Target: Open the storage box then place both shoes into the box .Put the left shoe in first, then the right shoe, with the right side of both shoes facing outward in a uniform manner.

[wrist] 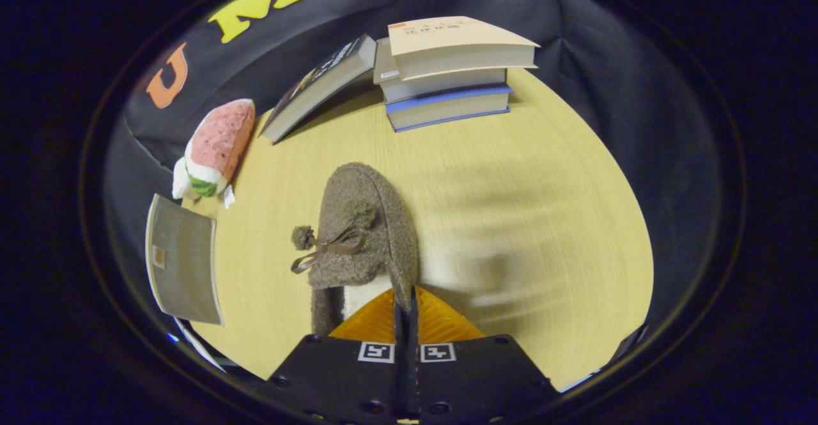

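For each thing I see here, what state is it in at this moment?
Claw: shut on the rim of the fuzzy brown slipper.
Fuzzy brown slipper with bow: held at its opening edge, toe pointing away.
Stack of three books: lying flat, closed.
Dark-covered book: closed, leaning against the stack.
Pink plush toy: lying at the wooden table edge.
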The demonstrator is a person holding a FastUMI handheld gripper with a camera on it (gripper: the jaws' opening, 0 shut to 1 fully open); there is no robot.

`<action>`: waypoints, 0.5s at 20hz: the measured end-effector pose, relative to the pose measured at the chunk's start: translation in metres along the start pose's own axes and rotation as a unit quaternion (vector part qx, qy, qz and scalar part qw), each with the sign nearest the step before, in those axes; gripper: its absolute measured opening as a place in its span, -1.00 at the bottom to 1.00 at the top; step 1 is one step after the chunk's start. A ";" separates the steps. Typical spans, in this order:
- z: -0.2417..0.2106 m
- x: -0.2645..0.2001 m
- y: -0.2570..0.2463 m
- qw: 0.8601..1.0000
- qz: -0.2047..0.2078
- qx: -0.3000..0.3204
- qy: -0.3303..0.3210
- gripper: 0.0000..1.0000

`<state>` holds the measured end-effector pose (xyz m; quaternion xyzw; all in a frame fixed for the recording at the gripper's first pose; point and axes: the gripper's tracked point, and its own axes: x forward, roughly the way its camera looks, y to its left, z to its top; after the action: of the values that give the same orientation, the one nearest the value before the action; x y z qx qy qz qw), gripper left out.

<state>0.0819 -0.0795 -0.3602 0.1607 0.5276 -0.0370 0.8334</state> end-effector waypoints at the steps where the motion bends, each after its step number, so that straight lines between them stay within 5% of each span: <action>1: -0.001 -0.005 0.003 1.000 0.003 0.006 -0.001 -1.00; 10: 0.014 -0.115 0.126 0.996 0.057 0.044 -0.058 -0.99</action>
<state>0.0727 0.0228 -0.2239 0.2250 0.4662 -0.0219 0.8553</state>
